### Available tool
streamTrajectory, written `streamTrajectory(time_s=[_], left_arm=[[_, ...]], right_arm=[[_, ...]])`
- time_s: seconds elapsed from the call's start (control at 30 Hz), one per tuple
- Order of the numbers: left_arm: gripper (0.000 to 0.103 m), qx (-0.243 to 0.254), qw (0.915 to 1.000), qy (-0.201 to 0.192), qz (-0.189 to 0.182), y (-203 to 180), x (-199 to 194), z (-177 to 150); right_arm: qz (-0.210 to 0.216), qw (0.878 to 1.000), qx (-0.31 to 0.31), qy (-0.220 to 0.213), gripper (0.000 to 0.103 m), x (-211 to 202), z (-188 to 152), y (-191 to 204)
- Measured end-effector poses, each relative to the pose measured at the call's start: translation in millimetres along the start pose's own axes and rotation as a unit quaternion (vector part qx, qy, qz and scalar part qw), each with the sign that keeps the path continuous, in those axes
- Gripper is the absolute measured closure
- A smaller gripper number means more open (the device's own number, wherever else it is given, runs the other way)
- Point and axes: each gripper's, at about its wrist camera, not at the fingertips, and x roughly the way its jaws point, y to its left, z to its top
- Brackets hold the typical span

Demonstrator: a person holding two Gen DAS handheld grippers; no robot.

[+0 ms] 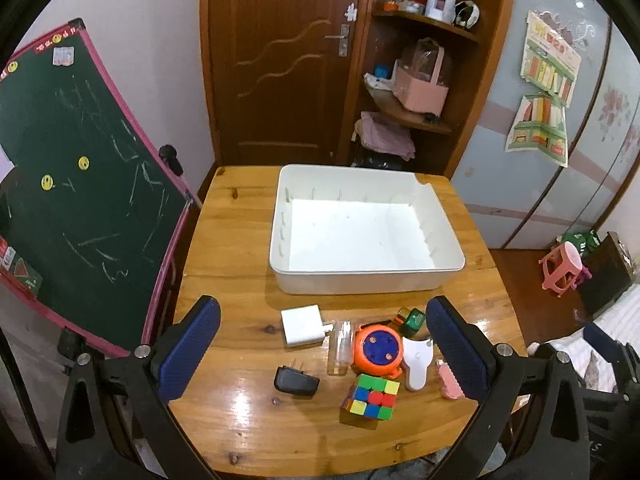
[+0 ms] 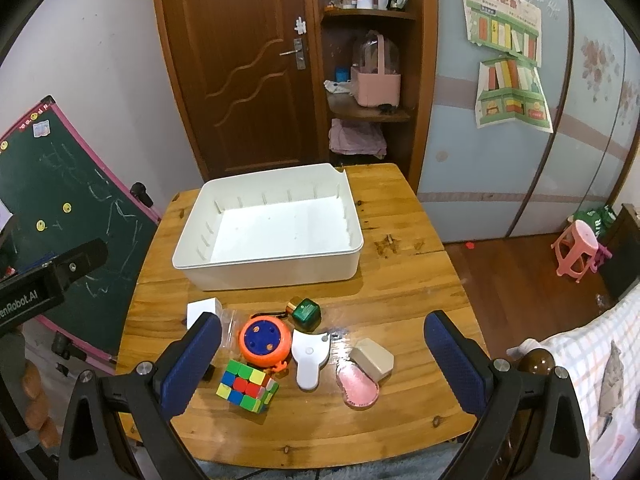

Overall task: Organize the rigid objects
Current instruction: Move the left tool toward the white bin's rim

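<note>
Left gripper (image 1: 323, 354) is spread wide w/ nothing between its pads, hovering above the near half of the table (image 1: 224, 240). Right gripper (image 2: 322, 364) likewise wide apart and empty, over the same clutter.

Items sit in a loose cluster near the grippers, on the near side of the white bin (image 1: 360, 276), which has nothing in it; bin is at the far-centre of the table.

- Black plug adapter (image 1: 295, 381), near-left: hard, light, smooth shell. Pinch across the flat sides, not the prongs.
- White charger block (image 1: 302, 325), just beyond it: boxy, stiff, slick. Grip on opposite flat faces.
- Clear bottle (image 1: 339, 347): lying down, prob. light and slippery, may roll; take across the body.
- Orange round toy (image 1: 376, 347): curved rim, could slip; close across its widest part.
- Rubik's cube (image 1: 370, 398): square faces, easiest hold, though layers might twist.
- White tape-measure-like piece (image 1: 416, 362): thin, flat, hard to get under.
- Green cube (image 2: 306, 312), far side of the cluster.
- Beige block (image 2: 374, 360) resting on a pink brush-like thing (image 2: 356, 392), right side: lift block first.
</note>
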Motion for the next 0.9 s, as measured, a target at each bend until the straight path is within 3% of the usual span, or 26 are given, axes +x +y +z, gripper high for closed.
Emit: streamTrajectory(time_s=[0.43, 0.6, 0.9], left_arm=[[0.001, -0.009, 0.9999, -0.013, -0.007, 24, 13, 8], [0.001, -0.001, 0.9999, -0.009, 0.012, 34, 40, 18], [0.001, 0.001, 0.9992, 0.038, 0.015, 47, 105, 23]], right_arm=[[-0.016, 1.0, 0.004, -0.022, 0.001, -10, 7, 1], [-0.012, 1.0, 0.012, -0.02, 0.001, -2, 11, -6], [-0.005, 1.0, 0.028, -0.002, 0.001, 28, 23, -23]])
